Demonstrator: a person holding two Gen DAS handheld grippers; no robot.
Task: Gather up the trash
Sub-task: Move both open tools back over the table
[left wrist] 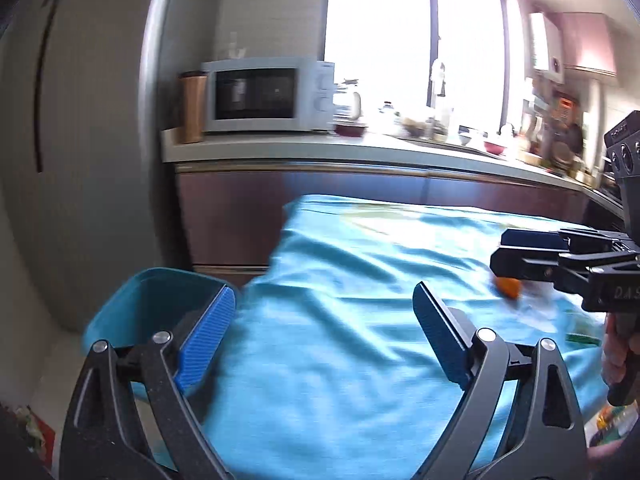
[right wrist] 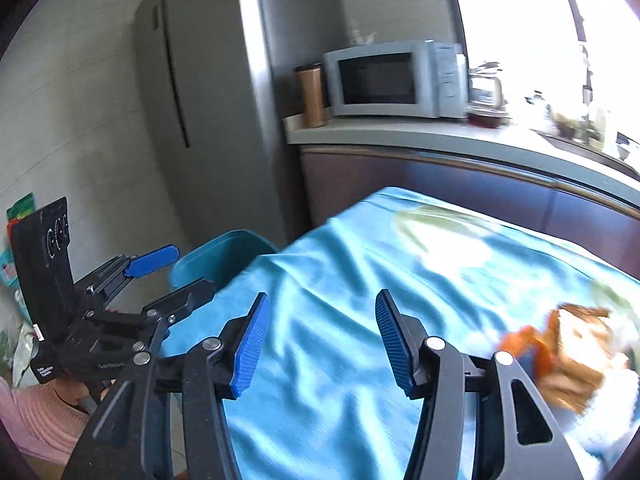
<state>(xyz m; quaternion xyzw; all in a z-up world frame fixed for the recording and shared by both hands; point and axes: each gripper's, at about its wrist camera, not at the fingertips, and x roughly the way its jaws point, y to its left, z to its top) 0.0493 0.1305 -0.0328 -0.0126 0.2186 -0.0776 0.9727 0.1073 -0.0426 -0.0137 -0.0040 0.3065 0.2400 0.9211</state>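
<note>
We see the left gripper [left wrist: 324,320] tilted downward over the blue cloth [left wrist: 340,340] that covers the worktop, its jaws spread wide with nothing between them. The right gripper [right wrist: 320,336] points down over the same cloth, its jaws also apart and empty. In the right wrist view a hand [right wrist: 76,394] in a pink sleeve [right wrist: 36,420] grips the left gripper's handle.

The trash [right wrist: 572,356] is a blurred heap on the cloth: orange scraps and a brownish, boxy piece with something white around it. It lies to the right of the right gripper, untouched. In the left wrist view only an orange bit [left wrist: 509,287] shows, just under the right gripper's fingers. A teal bin [left wrist: 160,300] stands just beside the cloth's left edge, below its level.

On the right gripper's body we read "D.A.S"; other lettering is too blurred.
</note>
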